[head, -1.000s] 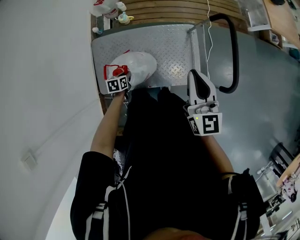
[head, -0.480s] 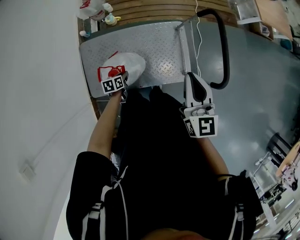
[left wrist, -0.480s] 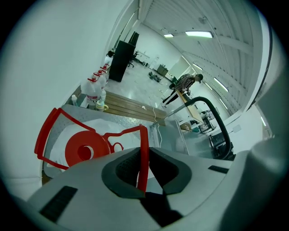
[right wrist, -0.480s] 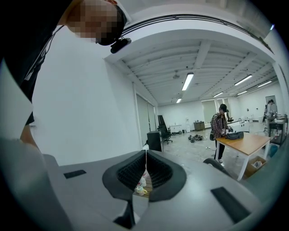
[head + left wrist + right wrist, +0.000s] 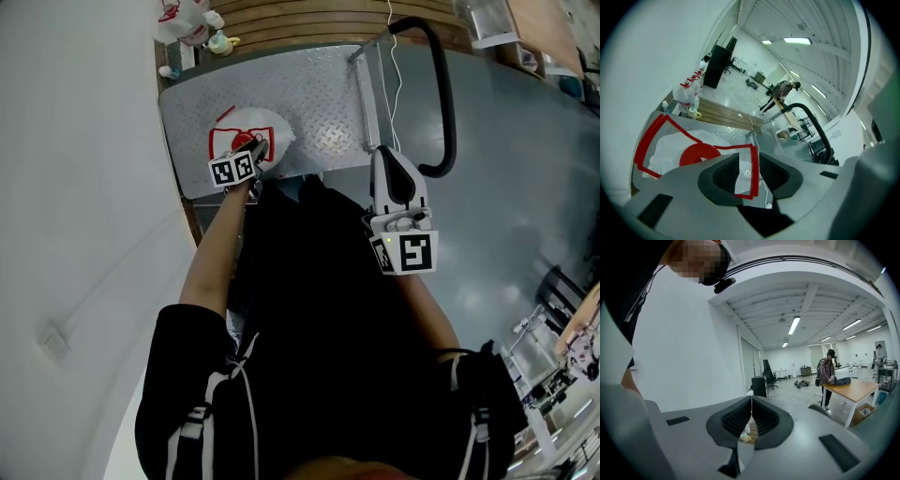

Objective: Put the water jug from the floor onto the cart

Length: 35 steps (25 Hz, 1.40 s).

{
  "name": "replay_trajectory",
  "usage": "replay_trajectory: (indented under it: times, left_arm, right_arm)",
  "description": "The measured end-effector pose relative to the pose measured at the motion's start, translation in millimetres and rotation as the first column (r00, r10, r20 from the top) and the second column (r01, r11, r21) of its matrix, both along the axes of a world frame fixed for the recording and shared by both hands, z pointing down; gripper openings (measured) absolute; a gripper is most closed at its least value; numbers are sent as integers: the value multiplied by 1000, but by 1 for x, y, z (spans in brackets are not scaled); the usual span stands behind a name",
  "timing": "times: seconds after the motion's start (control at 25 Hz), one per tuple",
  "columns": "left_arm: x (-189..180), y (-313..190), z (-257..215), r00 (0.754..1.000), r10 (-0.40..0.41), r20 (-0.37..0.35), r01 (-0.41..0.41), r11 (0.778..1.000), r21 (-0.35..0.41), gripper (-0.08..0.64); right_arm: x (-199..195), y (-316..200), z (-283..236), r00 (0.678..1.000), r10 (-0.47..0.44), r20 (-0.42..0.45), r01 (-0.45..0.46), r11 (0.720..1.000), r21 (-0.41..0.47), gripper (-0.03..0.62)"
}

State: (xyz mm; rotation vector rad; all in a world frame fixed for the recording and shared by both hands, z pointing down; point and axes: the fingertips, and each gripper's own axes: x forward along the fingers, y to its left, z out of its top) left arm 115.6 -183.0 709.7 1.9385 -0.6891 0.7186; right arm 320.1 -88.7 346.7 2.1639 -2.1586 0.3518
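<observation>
The water jug (image 5: 265,128), translucent white with a red cap (image 5: 698,155) and a red strap handle (image 5: 652,140), stands on the near left corner of the cart's metal deck (image 5: 309,89). My left gripper (image 5: 257,153) hovers just over its top. Its jaws have just been opening, and one end of the red handle (image 5: 753,174) runs between the pads without being pressed. My right gripper (image 5: 393,161) hangs over the cart's near edge, right of the jug. In the right gripper view (image 5: 751,414) its jaws meet at the tips and hold nothing.
The cart's black push handle (image 5: 448,103) rises at the right of the deck. More jugs (image 5: 183,19) stand on a wooden pallet (image 5: 356,17) beyond it. A white wall runs along the left. A person (image 5: 828,373) stands at a table (image 5: 855,390) far off.
The jug, which looked long and tipped toward the right, now appears round and upright under the left gripper. Both grippers have shifted slightly in the view.
</observation>
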Motion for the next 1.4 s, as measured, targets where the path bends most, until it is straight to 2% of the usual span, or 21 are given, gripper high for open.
replay_trajectory:
  times: [0.2, 0.36, 0.56, 0.68, 0.76, 0.84, 0.92, 0.96, 1.04, 1.24, 1.4]
  left_arm:
    - [-23, -4, -12, 991, -130, -26, 130, 992, 4, 127]
    - [-30, -3, -30, 984, -168, -56, 171, 984, 46, 127]
    - [-26, 7, -63, 967, -219, -129, 231, 970, 82, 127]
    - [-15, 16, -84, 970, -193, -149, 214, 967, 138, 127]
    - [-8, 19, -103, 967, -187, -174, 218, 958, 187, 127]
    - [-2, 19, -124, 962, -195, -192, 239, 941, 238, 127]
    - [5, 20, -146, 965, -185, -188, 236, 925, 299, 97]
    - [8, 22, -157, 969, -165, -184, 220, 917, 333, 56]
    - [13, 26, -177, 974, -114, -194, 184, 901, 394, 33]
    - [23, 28, -220, 947, -31, -320, 189, 859, 475, 18]
    - [26, 31, -253, 942, 6, -337, 191, 813, 549, 18]
  right_arm:
    - [-3, 1, -3, 1000, -25, -3, 25, 1000, 15, 18]
    - [-5, 0, -5, 999, -46, -5, 47, 998, 31, 20]
    - [-15, -8, -5, 996, -91, -6, 91, 995, 38, 19]
    - [-21, -16, -8, 993, -122, -8, 122, 991, 57, 20]
    - [-27, -22, -10, 989, -149, -7, 149, 986, 70, 20]
    - [-34, -29, -12, 984, -179, -11, 179, 981, 79, 19]
    - [-40, -34, -13, 979, -203, -18, 204, 976, 82, 19]
    - [-43, -35, -13, 977, -211, -21, 212, 974, 82, 18]
    - [-49, -37, -13, 974, -225, -24, 226, 971, 82, 20]
    - [-59, -48, -15, 962, -269, -45, 272, 957, 103, 18]
    - [-63, -49, -15, 961, -272, -46, 276, 955, 111, 18]
